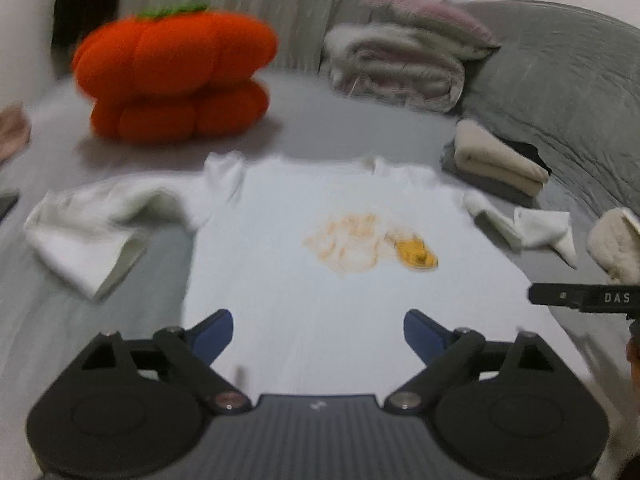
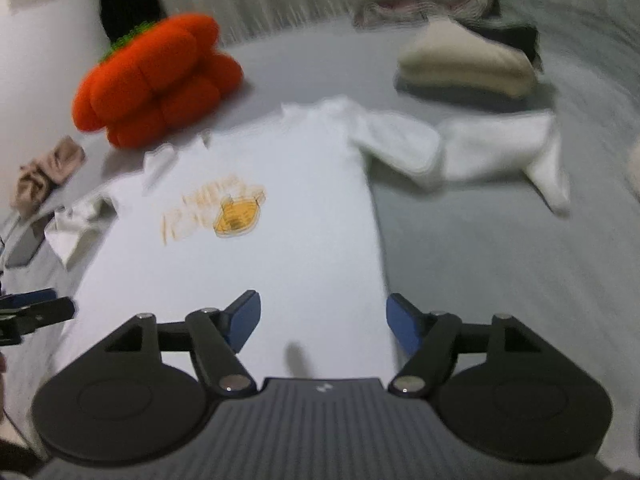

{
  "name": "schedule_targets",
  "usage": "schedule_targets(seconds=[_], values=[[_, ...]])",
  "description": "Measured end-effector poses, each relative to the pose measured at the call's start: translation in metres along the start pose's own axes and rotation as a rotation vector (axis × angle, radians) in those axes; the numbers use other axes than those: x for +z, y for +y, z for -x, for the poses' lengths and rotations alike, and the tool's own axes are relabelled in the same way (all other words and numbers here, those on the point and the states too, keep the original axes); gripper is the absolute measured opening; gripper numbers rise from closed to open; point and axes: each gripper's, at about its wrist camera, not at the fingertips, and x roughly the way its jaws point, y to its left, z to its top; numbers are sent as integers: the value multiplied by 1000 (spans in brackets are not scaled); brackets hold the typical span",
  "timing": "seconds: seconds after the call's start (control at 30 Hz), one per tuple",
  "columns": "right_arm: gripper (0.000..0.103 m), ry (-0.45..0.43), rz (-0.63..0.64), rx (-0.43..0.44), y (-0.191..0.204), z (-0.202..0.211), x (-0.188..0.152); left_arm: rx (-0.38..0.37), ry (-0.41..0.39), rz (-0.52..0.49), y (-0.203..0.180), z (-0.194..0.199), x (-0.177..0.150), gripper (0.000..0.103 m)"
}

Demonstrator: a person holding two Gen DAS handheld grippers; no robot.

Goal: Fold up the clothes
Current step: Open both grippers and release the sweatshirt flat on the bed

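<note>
Since the white shirt (image 1: 320,280) lies limp and light on the bed (image 2: 500,260), we would pinch its sleeves; left tool (image 1: 318,336) and right tool (image 2: 323,320) gape wide, holding nothing.

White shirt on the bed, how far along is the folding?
Done: a beige folded garment lies stacked nearby. In hand: nothing; left gripper and right gripper are open over the white shirt, which lies flat. Left: both sleeves and body unfolded.
</note>
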Motion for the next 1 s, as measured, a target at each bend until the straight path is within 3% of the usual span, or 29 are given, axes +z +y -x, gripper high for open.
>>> schedule_targets(seconds=[0.17,0.3,0.37,0.47,0.53,0.87,1.0], values=[[74,-102,82,2,17,-35,6,34,-57,-82,-22,-41,7,96],[89,-81,114,-7,26,-61,5,86,16,-66,-27,-72,3,98],[91,-68,134,-38,28,-73,1,105,31,-72,-26,-79,-2,100],[94,-85,165,-56,28,-76,-5,95,32,-63,-22,-77,-4,102],[103,-78,175,-31,27,-74,-5,84,33,-62,-21,-74,-6,102],[103,-41,270,-16,29,-59,-17,24,67,-113,-4,-44,-18,102],[103,-15,286,-26,30,-55,-19,41,60,-22,20,-25,-17,102]])
